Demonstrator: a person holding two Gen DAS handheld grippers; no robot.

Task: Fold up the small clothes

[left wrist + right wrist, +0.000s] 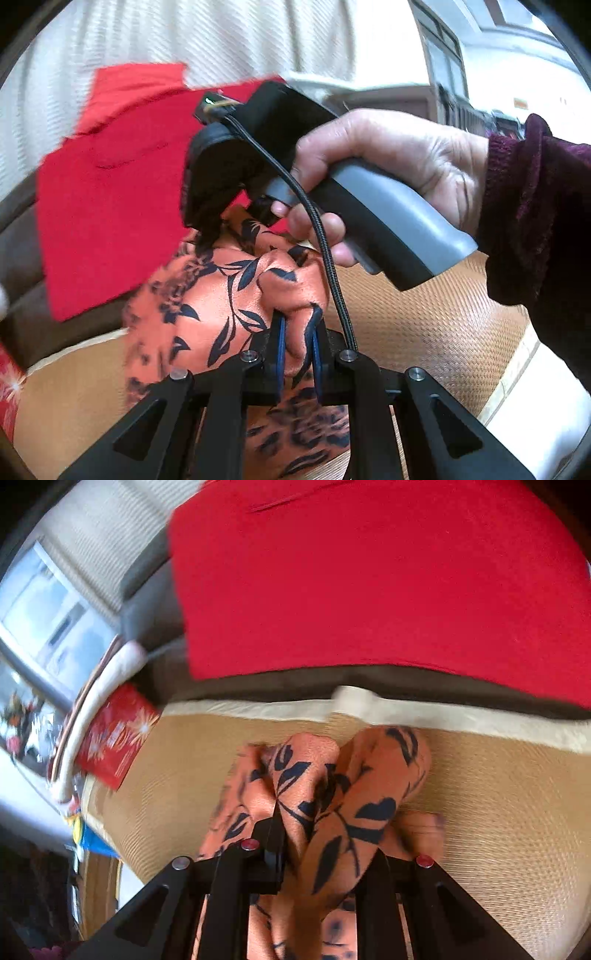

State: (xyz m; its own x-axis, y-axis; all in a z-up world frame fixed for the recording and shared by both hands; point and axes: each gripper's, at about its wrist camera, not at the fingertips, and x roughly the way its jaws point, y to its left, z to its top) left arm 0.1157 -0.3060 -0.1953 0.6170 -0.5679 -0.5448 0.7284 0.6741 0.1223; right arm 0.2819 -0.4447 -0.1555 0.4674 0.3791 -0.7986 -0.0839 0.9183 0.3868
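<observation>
Now my left gripper (297, 341) pinches a bunched fold of the orange floral garment (221, 295) above the woven mat (424, 314). My right gripper (317, 834) seems clamped on the same cloth, though blur hides its fingers. Behind lies a red garment (369, 583).

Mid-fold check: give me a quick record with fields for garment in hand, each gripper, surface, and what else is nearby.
garment: orange floral cloth, bunched, lifted off the surface
left gripper: shut on the cloth
right gripper: shut on the same cloth
right hand: wraps the grey handle
surface: tan woven mat
nearby: red garment lying flat beyond the mat; red printed packet at the mat's left edge
</observation>
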